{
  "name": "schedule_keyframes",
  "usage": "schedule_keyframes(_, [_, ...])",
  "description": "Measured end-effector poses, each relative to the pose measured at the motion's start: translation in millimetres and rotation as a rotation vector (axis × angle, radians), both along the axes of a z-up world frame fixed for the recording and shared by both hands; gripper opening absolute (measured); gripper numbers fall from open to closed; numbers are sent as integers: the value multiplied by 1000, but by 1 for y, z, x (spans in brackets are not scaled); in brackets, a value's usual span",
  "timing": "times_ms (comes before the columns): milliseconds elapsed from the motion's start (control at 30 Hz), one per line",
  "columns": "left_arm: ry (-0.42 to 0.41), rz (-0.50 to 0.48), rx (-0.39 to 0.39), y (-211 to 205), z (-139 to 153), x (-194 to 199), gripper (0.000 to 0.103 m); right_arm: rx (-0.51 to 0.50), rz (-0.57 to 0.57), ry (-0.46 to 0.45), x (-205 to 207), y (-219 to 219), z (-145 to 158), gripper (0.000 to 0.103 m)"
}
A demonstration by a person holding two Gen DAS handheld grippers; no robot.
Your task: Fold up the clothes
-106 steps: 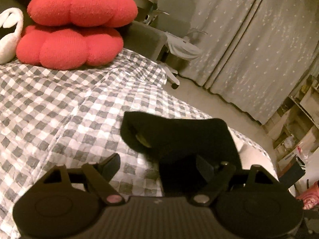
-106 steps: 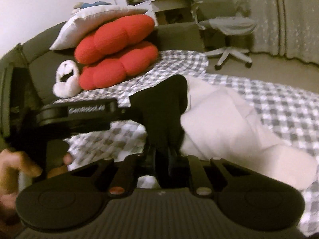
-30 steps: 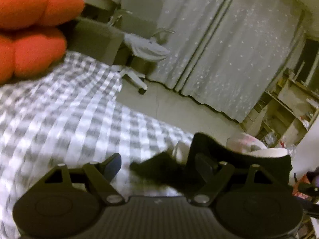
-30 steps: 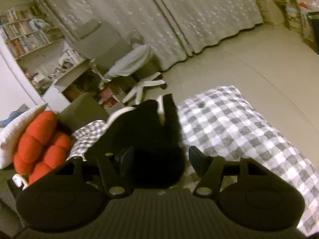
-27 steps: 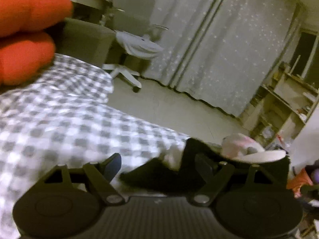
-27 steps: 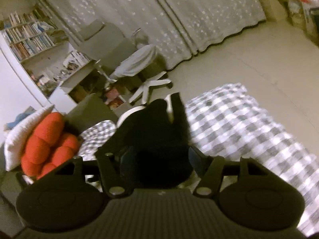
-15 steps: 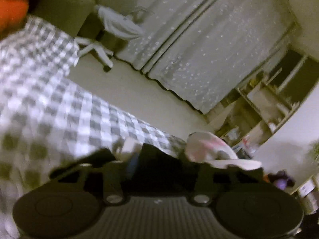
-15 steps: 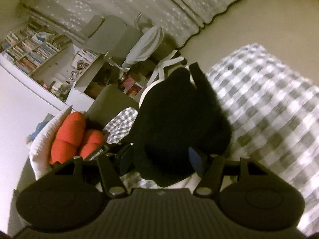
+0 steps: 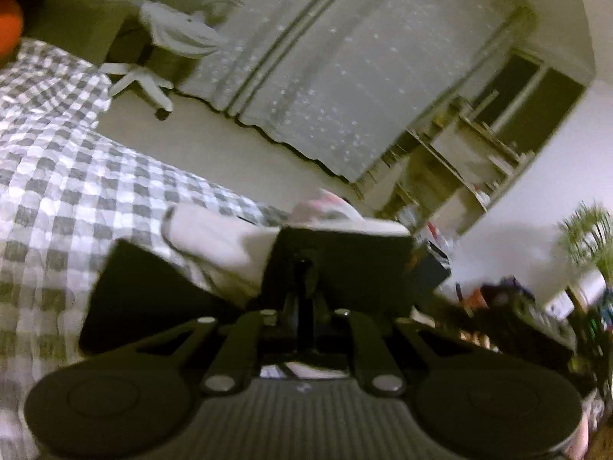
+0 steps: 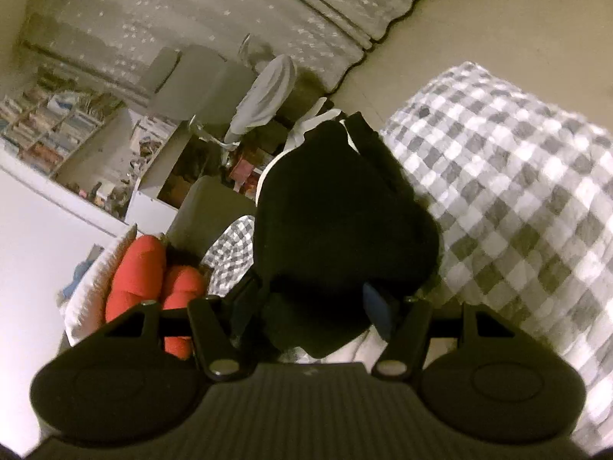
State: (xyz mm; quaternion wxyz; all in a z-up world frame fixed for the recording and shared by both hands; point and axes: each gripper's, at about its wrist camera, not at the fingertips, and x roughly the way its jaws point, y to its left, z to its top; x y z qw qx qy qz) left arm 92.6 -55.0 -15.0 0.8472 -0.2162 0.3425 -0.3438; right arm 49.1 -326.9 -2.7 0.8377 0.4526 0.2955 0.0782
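Since half a second ago, my left gripper (image 9: 306,287) has closed; its fingers now pinch the black garment (image 9: 153,287), which lies over a white garment (image 9: 214,237) on the checked bedspread (image 9: 57,191).

Right view: my right gripper (image 10: 314,306) is spread wide, black garment (image 10: 337,214) bunched between its fingers, red cushions (image 10: 138,276) beyond.

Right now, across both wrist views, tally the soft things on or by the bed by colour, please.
Black garment: 1
White garment: 1
Red cushions: 2, stacked, partly hidden
White pillow: 1
Grey-and-white checked bedspread: 1
Total: 6
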Motion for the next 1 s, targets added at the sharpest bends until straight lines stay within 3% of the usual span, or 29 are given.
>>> schedule_keyframes(333, [-99, -202, -10, -22, 25, -73, 5, 19, 32, -41, -23, 8, 18, 66])
schedule_keyframes(600, [-116, -334, 17, -49, 17, -110, 5, -29, -21, -71, -46, -8, 26, 64])
schedule_keyframes(833, [-129, -457, 53, -67, 10, -127, 5, -94, -29, -34, -48, -17, 18, 41])
schedule_keyframes(1000, [-106, -429, 66, -57, 9, -113, 7, -86, -2, 0, -44, -24, 5, 15])
